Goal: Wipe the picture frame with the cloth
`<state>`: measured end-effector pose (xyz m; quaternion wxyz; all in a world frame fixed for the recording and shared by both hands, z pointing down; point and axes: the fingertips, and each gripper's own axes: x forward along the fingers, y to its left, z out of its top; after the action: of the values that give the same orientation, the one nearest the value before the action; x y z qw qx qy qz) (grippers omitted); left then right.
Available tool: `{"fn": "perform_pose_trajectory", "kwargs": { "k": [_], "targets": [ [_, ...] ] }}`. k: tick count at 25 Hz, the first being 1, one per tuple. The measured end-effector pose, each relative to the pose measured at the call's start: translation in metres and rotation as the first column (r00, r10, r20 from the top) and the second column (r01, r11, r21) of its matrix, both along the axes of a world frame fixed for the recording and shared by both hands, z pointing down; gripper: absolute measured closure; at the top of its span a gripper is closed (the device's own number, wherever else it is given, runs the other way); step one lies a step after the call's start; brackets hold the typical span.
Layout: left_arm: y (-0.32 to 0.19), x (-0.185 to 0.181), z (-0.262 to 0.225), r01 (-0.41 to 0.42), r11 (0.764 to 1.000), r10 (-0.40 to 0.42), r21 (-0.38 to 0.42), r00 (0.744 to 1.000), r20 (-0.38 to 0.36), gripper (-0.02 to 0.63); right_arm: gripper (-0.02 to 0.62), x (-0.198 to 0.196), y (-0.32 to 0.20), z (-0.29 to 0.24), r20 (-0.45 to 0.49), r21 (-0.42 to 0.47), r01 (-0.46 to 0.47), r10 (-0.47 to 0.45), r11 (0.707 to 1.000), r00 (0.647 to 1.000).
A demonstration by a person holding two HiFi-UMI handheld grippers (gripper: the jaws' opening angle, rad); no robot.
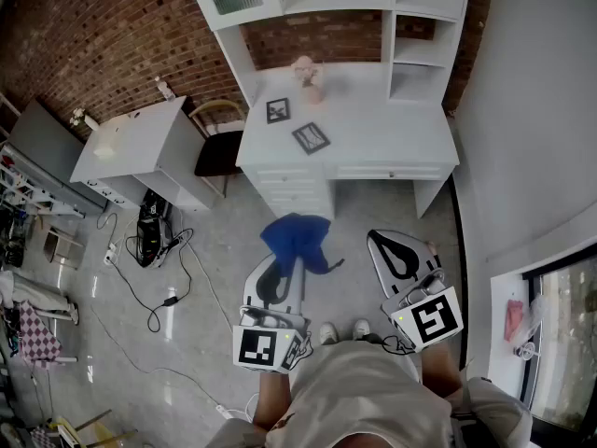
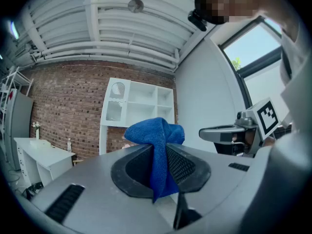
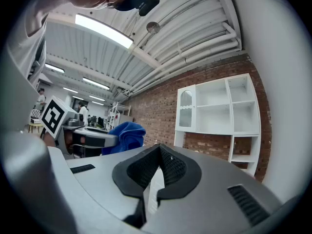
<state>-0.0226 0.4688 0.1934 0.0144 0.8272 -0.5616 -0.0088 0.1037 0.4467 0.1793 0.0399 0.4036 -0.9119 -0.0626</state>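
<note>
a: where was the picture frame?

b: the picture frame (image 1: 311, 137) was on the white desk (image 1: 382, 129), towards its left half, at twelve o'clock from the person in the head view. a smaller frame (image 1: 277, 110) sat near it at about ten o'clock, the two apart. i couldn't tell whether either lay flat or leaned.

a: and the cloth?

b: the blue cloth (image 1: 297, 238) was well short of the desk, over the floor (image 1: 187, 278) in front of the drawers. the left gripper (image 1: 280, 271) had it. in the left gripper view the jaws were pinching a fold of it, a bunch swelling above them and a tail hanging below.

a: the other gripper?

b: the right gripper (image 1: 396, 250) was at three o'clock of the left one, level with it and apart. its jaws were pressed together with nothing between them. neither gripper touched the desk or a frame.

a: anything else around?

b: a pink figure (image 1: 308, 75) stood at the desk's back, at twelve o'clock of the frame. a chair (image 1: 219, 147) stood just beside the desk at nine o'clock, with a brick wall (image 1: 112, 35) behind it.
</note>
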Motion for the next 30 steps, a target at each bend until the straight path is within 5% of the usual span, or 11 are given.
{"fn": "perform_pose_trajectory", "kwargs": {
  "k": [8,30],
  "targets": [
    [0.011,0.006,0.010,0.027,0.999,-0.026,-0.045,0.999,0.028,0.535,0.598,0.007,0.007,0.003,0.087,-0.011,0.050,-0.049,0.999,0.995],
    [-0.016,0.013,0.022,0.068,0.997,-0.068,-0.027,0.998,0.010,0.535,0.598,0.006,-0.023,0.020,0.021,-0.051,0.057,-0.056,0.997,0.998]
  ]
}}
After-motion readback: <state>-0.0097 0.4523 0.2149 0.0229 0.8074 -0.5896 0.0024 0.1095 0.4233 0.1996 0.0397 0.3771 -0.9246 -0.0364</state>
